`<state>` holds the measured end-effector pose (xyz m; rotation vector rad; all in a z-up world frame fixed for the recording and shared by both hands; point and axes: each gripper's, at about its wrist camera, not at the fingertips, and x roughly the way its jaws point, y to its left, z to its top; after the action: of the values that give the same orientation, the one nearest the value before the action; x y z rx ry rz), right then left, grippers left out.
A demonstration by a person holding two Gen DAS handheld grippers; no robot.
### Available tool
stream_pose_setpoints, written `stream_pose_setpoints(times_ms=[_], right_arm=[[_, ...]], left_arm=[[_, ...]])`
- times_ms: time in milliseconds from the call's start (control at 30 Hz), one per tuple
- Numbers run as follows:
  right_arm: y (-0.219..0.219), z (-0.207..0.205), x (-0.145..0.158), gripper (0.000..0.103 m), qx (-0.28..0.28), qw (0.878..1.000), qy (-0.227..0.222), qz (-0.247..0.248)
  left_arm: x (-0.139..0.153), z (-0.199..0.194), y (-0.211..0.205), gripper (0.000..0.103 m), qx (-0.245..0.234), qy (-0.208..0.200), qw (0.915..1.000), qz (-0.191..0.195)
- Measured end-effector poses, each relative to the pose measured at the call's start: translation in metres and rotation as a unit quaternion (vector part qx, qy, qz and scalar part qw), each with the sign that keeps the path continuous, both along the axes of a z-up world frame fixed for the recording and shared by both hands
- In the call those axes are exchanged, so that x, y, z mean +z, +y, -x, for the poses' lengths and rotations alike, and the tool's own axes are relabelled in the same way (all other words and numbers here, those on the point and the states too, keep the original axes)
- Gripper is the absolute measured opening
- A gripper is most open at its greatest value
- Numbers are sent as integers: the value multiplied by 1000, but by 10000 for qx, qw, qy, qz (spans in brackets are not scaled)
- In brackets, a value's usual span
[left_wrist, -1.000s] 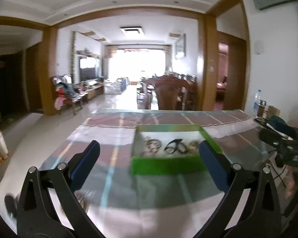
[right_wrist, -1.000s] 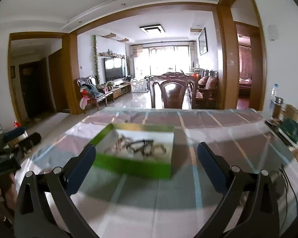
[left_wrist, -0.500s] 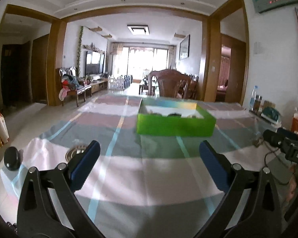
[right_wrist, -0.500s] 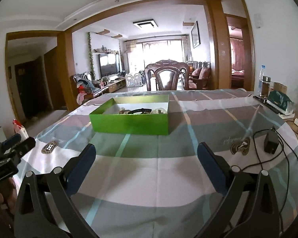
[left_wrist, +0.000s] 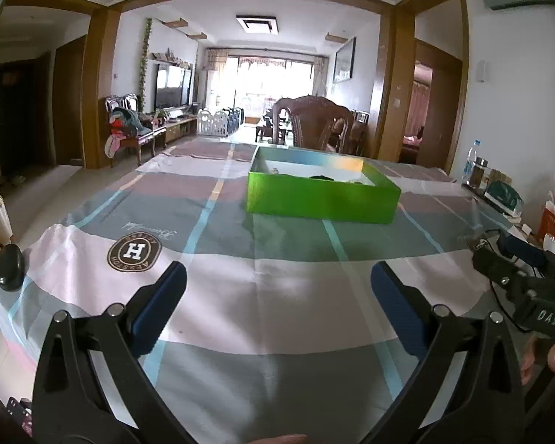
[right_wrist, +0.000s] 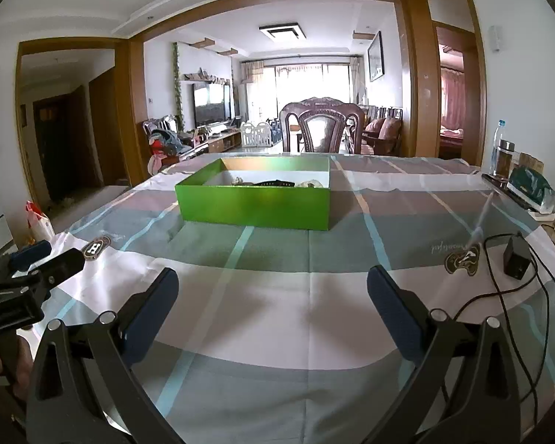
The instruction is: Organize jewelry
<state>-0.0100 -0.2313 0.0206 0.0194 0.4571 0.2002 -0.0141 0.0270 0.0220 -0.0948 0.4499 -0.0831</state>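
With both grippers, left point(left_wrist: 277, 307) and right point(right_wrist: 272, 305), spread wide and gripping nothing, jewelry point(right_wrist: 273, 183) lies in the box point(right_wrist: 253, 205) well ahead of the jaws. Sorted or unsorted: can't tell.

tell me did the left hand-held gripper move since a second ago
Yes. The left hand-held gripper pulled back and lower: the green box, once between its fingers, now sits far ahead.
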Motion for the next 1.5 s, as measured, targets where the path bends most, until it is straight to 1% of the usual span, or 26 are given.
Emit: stream_pose_setpoints(times_ms=[67,200,267,367,433,633,900,1500], right_arm=[[2,-3,-3,99,14,10000,78,36],[2,-4,-4,99,30,10000,80,27],[2,-3,-4,99,16,10000,68,23],[2,-3,-4,99,-17,10000,43,54],[2,-2,-5,99,-25,10000,37,71],[1,-2,-5,99,-9,10000,77,48],[1,-4,-5,99,-10,10000,83,46],[3,-6,-4,99,-7,9999,89,52]], left_arm=[[2,-1,-4,99,-3,-10,10000,-79],[5,-4,-12,99,-15,39,9997,-238],[5,-7,-12,99,-19,143,9997,-172],[6,-9,-10,99,-7,107,9999,-82],[6,-9,-10,99,13,73,9999,-120],[3,-12,-12,99,18,159,9997,-197],[1,-14,-16,99,-89,248,9993,-284],[-3,-19,-16,99,-72,351,9990,-264]])
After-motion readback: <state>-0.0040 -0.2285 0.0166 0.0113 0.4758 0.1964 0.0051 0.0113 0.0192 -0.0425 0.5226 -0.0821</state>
